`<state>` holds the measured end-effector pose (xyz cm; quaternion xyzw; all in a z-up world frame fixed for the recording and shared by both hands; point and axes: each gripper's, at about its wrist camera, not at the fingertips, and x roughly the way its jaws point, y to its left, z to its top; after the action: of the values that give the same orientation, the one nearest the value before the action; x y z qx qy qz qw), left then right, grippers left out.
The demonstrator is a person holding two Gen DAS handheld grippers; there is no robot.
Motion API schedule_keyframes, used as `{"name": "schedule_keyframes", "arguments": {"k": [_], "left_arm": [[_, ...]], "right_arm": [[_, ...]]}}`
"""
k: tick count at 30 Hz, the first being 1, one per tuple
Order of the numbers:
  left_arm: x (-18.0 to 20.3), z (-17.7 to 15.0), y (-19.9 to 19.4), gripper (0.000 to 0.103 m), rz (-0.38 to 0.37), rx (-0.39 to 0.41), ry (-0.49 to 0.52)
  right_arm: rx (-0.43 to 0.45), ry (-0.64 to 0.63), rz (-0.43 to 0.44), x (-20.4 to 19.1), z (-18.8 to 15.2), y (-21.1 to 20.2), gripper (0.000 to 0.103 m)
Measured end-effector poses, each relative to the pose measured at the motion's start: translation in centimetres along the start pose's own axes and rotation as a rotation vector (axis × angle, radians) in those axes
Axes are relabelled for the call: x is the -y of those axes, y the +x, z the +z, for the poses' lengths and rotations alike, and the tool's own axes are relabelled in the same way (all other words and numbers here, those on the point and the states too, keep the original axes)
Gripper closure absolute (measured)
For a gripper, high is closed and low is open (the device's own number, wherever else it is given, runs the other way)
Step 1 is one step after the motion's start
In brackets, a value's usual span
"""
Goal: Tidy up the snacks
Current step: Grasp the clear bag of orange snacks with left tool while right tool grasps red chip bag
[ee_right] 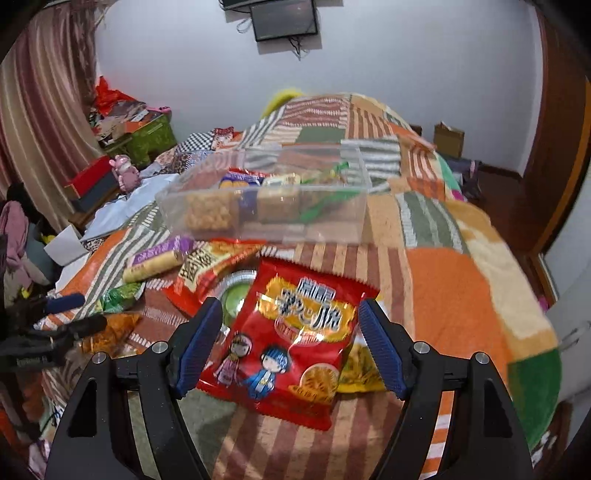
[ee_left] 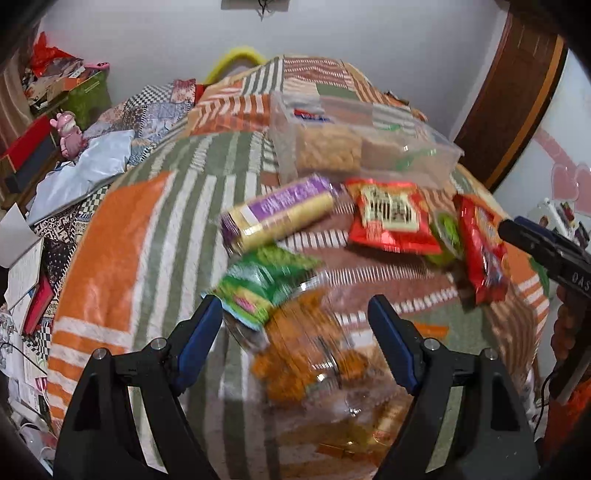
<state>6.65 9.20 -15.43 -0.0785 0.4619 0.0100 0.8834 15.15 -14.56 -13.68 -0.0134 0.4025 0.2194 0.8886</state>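
Our left gripper point(ee_left: 295, 328) hangs open over an orange snack bag point(ee_left: 306, 354); our right gripper point(ee_right: 286, 343), open, frames a red packet point(ee_right: 288, 343), clear box point(ee_right: 266, 199) at twelve o'clock.

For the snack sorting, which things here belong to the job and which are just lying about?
Job: clear box, red snack bag, purple biscuit roll, green packet, orange snack bag.
Lying about: pink toy, wall screen, curtain.

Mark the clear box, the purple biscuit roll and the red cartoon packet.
clear box point(ee_right: 207, 216): right wrist view, front wall.
purple biscuit roll point(ee_left: 280, 212): left wrist view, wrapper middle.
red cartoon packet point(ee_right: 291, 343): right wrist view, front face.
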Motion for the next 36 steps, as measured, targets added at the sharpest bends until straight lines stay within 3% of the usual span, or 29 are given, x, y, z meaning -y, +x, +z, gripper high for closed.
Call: {"name": "schedule_keyframes", "arguments": {"k": [9,11,13,21,25,36], "left_arm": [[0.8,-1.3,1.0,0.022,0.019,0.006,-0.011],[1.0,-1.4,1.0,0.022,0.032,0.015,-0.006],[1.0,-1.6,0.9,0.022,0.042,0.024,-0.006],[-0.7,-2.6,1.1,0.027,-0.02,0.013,-0.103],[-0.6,-2.9,0.9,0.03,-0.017,0.038,-0.114],[1.4,-2.4,-0.2,0.04,-0.044,0.077,-0.071]], "right_arm": [[0.008,-0.003,-0.051,-0.5,-1.1,1.2,0.028],[0.013,0.004,-0.068,-0.3,-1.1,1.2,0.02],[0.022,0.022,-0.081,0.1,-1.4,1.0,0.018],[-0.001,0.082,-0.027,1.5,-1.9,1.7,0.018],[0.01,0.083,-0.007,1.4,-1.9,1.5,0.032],[0.031,0.06,0.006,1.1,-1.9,1.1,0.04]]}}
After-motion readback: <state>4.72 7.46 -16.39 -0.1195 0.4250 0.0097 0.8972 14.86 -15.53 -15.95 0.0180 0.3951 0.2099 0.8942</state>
